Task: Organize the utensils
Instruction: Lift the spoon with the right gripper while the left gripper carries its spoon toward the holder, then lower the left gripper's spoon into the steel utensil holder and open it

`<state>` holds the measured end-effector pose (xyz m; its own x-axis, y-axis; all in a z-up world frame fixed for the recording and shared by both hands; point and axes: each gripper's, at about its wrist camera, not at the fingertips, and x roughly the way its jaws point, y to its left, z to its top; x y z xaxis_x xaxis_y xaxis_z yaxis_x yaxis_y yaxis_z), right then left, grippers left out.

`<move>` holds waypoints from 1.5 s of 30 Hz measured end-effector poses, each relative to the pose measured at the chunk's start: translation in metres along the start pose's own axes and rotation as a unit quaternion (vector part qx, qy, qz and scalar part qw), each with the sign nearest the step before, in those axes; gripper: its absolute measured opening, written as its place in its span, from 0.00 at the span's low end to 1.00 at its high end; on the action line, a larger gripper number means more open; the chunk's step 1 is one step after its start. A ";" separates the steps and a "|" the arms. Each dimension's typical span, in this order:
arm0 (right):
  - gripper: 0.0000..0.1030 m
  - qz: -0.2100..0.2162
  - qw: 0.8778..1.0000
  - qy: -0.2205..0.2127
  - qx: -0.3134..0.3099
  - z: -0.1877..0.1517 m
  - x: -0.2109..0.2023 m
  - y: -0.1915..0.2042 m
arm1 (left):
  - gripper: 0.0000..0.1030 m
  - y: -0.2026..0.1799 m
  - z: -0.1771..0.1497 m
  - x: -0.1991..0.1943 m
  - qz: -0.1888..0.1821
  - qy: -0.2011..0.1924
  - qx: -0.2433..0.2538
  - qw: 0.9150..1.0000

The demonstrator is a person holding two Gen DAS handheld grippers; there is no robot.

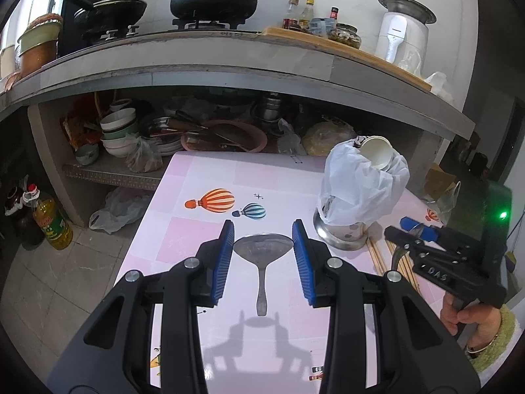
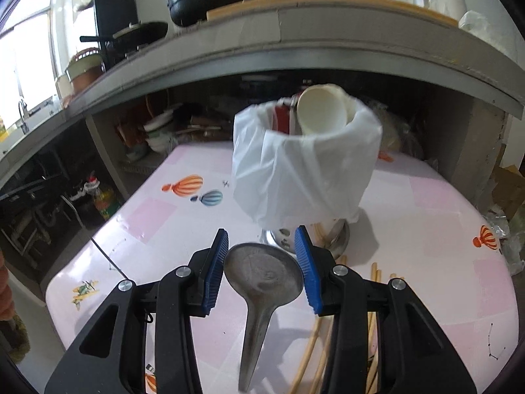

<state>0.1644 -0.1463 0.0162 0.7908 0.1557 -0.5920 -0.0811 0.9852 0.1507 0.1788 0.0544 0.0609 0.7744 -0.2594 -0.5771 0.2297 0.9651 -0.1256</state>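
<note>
Steel, stiff, light, slick: I judge necks safer, as left tong [image 1: 263, 229] pinches left spoon [image 1: 262, 249] by its bowl, right tong [image 2: 261, 234] likewise right spoon [image 2: 262, 279].

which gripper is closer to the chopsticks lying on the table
Right. The right gripper hangs directly over the chopsticks; the left gripper is off to their left.

I see two dull grey metal spoons [image 1: 262, 249] [image 2: 262, 279], worn and matt, each between my ribbed blue rubbery pads [image 1: 226, 256] [image 2: 215, 269]. The shiny steel holder [image 2: 282, 239] wears a thin, crinkled white plastic bag [image 2: 305, 167]. The pink tablecloth [image 2: 426, 229] looks smooth and glossy; pale wooden chopsticks [image 2: 311, 351] look matt.
</note>
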 end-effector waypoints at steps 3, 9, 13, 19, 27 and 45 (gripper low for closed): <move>0.40 0.003 1.000 -0.009 0.004 0.003 -0.009 -0.004 | 0.34 -0.004 0.002 -0.001 0.001 -0.002 0.005 1.000; 0.40 0.011 0.999 -0.029 0.016 0.012 -0.028 -0.011 | 0.34 -0.008 0.003 -0.003 0.003 -0.004 0.008 1.000; 0.40 0.018 0.999 -0.042 0.022 0.017 -0.041 -0.014 | 0.34 -0.010 0.004 -0.004 0.004 -0.005 0.009 1.000; 0.40 0.028 0.997 -0.063 0.027 0.027 -0.063 -0.019 | 0.34 -0.014 0.006 -0.006 0.003 -0.008 0.012 1.000; 0.40 0.035 0.996 -0.080 0.032 0.034 -0.088 -0.026 | 0.34 -0.021 0.012 -0.012 -0.001 -0.019 0.017 1.000; 0.40 0.013 0.994 -0.081 0.066 0.025 -0.111 -0.071 | 0.34 -0.059 0.084 -0.037 -0.031 -0.091 0.050 0.994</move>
<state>0.0978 -0.2358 0.0911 0.8781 0.1572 -0.4519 -0.0317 0.9615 0.2730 0.1864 0.0041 0.1574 0.8483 -0.3296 -0.4144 0.3313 0.9409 -0.0701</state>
